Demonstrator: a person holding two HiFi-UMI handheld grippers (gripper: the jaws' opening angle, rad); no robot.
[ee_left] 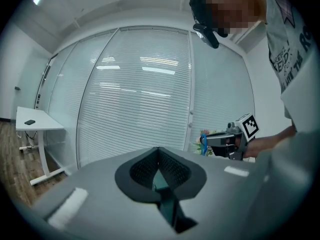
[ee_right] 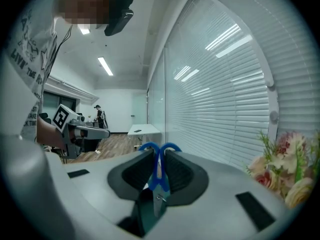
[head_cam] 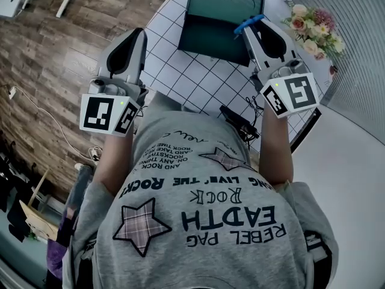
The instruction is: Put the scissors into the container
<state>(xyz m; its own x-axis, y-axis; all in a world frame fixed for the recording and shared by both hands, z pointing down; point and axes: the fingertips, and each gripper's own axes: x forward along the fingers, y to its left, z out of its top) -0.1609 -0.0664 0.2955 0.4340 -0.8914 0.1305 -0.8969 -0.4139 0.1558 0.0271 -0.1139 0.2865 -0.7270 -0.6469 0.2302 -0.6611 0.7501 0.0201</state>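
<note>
So there are two grippers here and only one has anything in it. The right gripper (ee_right: 159, 153) is clamped on the one pair of scissors (ee_right: 159, 173). The blue handle loops poke out past the tips and the blade end points back toward the camera between the pads. From the head view, the right gripper (head_cam: 255, 29) is on the far right, and the scissors (head_cam: 248, 24) show up right across the right edge of the container (head_cam: 212, 41). It's a single dark teal box sitting open at the far end of the table (head_cam: 198, 80), which has a white grid cloth on it. I can't tell whether the scissors are touching the box or just held above it. The left gripper (ee_left: 159, 151) has its jaws pressed together with nothing between them. In the head view the left gripper (head_cam: 137, 36) hangs off the left edge of the table, well apart from the container. There's one bunch of flowers (head_cam: 313, 29) at the far right, just beside the right gripper. One white desk (ee_left: 37, 121) stands off by the blinds over the wood floor.
</note>
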